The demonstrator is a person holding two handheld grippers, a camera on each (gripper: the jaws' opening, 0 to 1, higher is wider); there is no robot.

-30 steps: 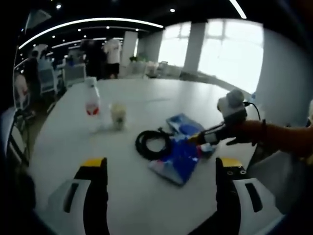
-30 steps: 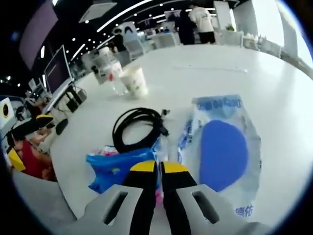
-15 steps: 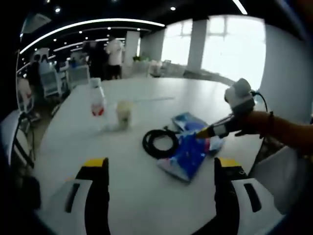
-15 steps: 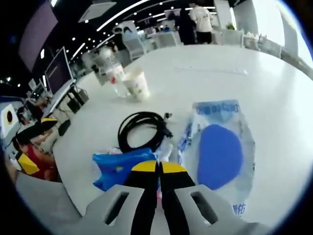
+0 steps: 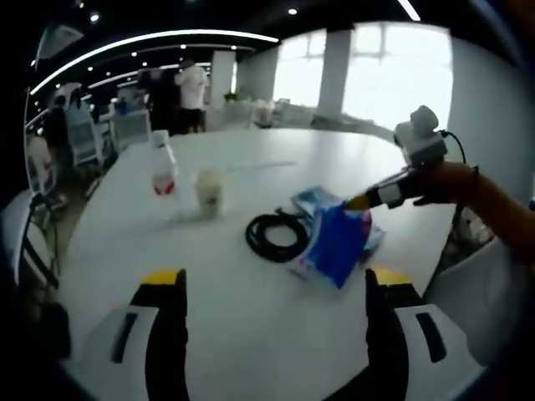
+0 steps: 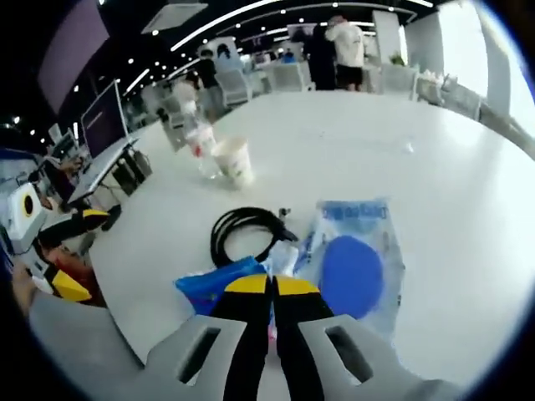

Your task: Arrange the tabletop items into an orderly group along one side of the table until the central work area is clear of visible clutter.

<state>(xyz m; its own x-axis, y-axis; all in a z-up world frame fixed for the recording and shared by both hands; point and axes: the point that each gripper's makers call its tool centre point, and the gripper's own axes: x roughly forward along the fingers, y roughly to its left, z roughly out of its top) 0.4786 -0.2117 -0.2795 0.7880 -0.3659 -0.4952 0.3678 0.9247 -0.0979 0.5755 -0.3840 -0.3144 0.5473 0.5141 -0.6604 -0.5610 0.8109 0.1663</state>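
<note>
My right gripper (image 6: 272, 288) is shut on a blue snack packet (image 6: 219, 282) and holds it lifted off the white table (image 5: 242, 284); from the left gripper view the packet (image 5: 338, 241) hangs from that gripper (image 5: 358, 202). Under it lies a clear bag with a blue disc (image 6: 351, 267). A coiled black cable (image 5: 273, 235) rests beside them. A paper cup (image 5: 208, 192) and a clear bottle with a red label (image 5: 163, 174) stand further back. My left gripper (image 5: 267, 280) is open over bare table near the front edge.
The round table's edge curves close on the right (image 5: 435, 267). Chairs (image 5: 79, 138) and standing people (image 5: 191, 88) are at the far side of the room. Desks with monitors (image 6: 100, 125) line the left of the right gripper view.
My right gripper has risen with the blue packet, lifting it off the table and off the clear bag. The left gripper stays open and nearly still.
</note>
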